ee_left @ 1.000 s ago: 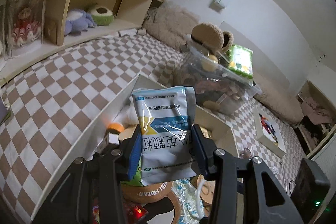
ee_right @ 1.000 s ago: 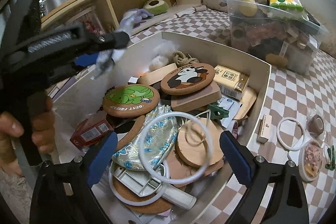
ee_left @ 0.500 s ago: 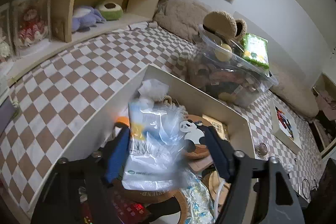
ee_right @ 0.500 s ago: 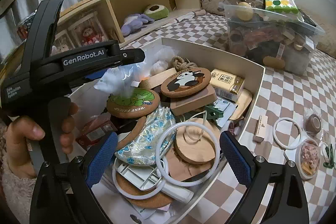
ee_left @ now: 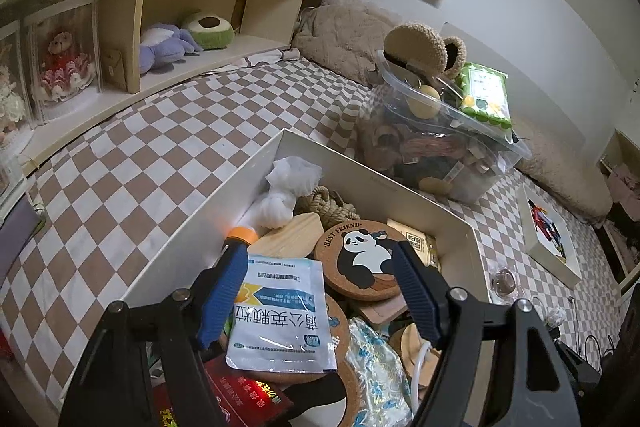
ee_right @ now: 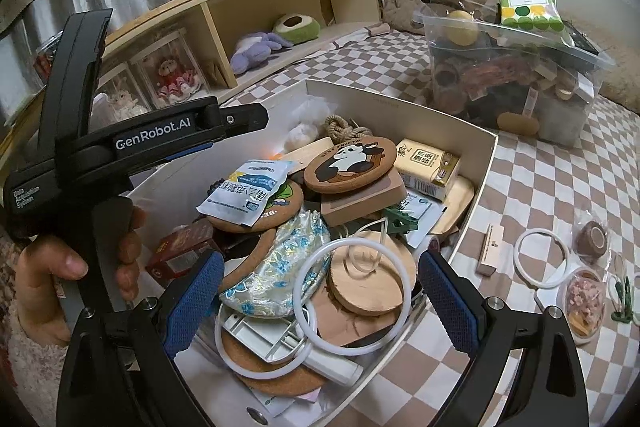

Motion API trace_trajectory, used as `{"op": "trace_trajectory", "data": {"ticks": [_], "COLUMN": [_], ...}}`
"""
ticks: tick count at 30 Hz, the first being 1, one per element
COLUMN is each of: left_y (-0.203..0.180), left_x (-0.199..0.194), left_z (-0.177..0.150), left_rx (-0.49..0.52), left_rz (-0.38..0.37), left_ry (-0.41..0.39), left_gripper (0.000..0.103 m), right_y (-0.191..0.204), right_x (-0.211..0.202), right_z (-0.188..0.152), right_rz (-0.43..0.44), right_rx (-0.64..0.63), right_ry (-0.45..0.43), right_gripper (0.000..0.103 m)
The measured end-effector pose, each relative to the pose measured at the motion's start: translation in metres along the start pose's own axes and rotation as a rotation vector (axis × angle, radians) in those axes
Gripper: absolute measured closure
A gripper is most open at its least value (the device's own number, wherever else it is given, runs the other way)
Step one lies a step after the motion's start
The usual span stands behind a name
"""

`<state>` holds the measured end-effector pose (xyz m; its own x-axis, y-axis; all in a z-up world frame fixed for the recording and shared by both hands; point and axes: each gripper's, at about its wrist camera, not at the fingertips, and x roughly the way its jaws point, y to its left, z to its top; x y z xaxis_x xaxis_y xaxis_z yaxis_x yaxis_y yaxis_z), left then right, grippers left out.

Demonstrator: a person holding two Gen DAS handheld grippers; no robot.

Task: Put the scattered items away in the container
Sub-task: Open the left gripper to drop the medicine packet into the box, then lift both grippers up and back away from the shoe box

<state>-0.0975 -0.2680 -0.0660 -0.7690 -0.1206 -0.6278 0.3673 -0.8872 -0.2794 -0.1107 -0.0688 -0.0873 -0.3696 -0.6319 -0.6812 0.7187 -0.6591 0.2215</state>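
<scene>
My left tool is spread wide over the white container, holding nothing; the medicine sachet lies flat between its jaws but free of both pads, on top of the green-print cork coaster, so I judge it placed and that step done. My right tool is also wide open and empty, hovering low over the near end of the container above the white ring, which I read as waiting for the next pick. The container sits on the checkered bed and is piled high, which is why the sachet rides on top of the heap and doesn't sink in. Counts: two printed cork coasters in the box, the green one and the panda coaster; two white rings inside as far as I can tell, the lower one partly buried. Outside on the bed to the right, items not yet tidied: one loose ring, one small wooden block, one wrapped brown round thing, one clear cup of snacks, green clips whose count I cannot tell. One clear storage bin behind, already full, with a green packet on it. Next pick is likely from the loose group, closest to my right side.
</scene>
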Motion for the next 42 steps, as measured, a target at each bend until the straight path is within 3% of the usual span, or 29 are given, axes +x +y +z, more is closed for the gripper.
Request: {"op": "trace_trajectory", "data": {"ticks": [25,27,31,35,42], "left_y": [-0.012,-0.013,-0.015,-0.018,-0.022], "left_x": [-0.012,-0.015,-0.019,-0.022,-0.029], "left_z": [0.0,-0.001,-0.002,-0.003,-0.005], "left_rx": [0.072,0.079,0.091,0.109,0.143], "left_rz": [0.017,0.023,0.01,0.025,0.044], "left_ry": [-0.03,-0.04,-0.052,-0.061,-0.073], "left_gripper": [0.028,0.015,0.012,0.0,0.0], "right_y": [-0.005,-0.007,-0.009,-0.011,-0.011], "right_x": [-0.013,-0.015,-0.018,-0.019,-0.023], "right_z": [0.006,0.006,0.007,0.009,0.013], "right_rz": [-0.022,-0.027,-0.037,-0.044,-0.06], "right_rx": [0.008,0.011,0.017,0.025,0.023], "right_ry": [-0.041,-0.047,-0.054,-0.062,-0.079], "right_gripper": [0.005,0.005,0.005,0.005,0.005]}}
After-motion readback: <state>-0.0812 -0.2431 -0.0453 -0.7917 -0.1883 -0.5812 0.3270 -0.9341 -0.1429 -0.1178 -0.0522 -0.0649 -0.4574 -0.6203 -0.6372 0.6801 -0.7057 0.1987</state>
